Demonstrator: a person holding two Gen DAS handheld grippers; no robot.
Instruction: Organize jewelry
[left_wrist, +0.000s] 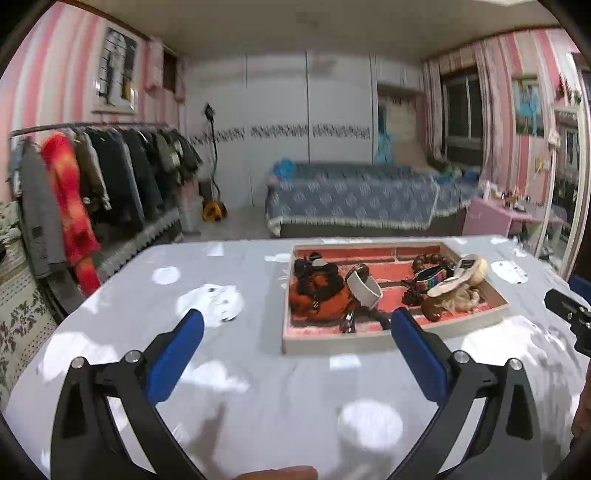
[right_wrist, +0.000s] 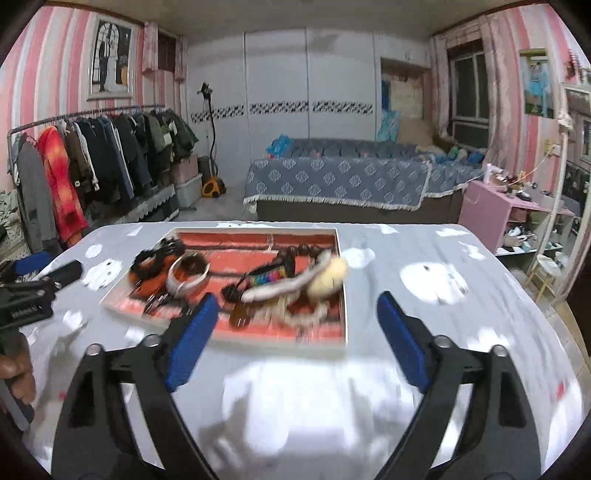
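Observation:
A white-framed tray (left_wrist: 369, 345) with red lining sits on the grey table and holds jewelry and hair pieces: an orange and black scrunchie (left_wrist: 319, 295), a white bangle (left_wrist: 365, 286), dark wooden beads (left_wrist: 430, 262), a striped band (left_wrist: 430, 277) and a cream fluffy piece (left_wrist: 461, 277). My left gripper (left_wrist: 295, 325) is open and empty, short of the tray's near left corner. My right gripper (right_wrist: 295, 306) is open and empty above the tray's near edge (right_wrist: 280, 341). The bangle (right_wrist: 186, 278) and fluffy piece (right_wrist: 327, 278) show blurred in the right wrist view.
The table has a grey cloth with white patches (left_wrist: 210, 301). A clothes rack (left_wrist: 92, 173) stands on the left, a bed (left_wrist: 354, 195) behind, a pink cabinet (right_wrist: 495, 214) on the right. The other gripper's body shows at each view's edge (left_wrist: 570, 314).

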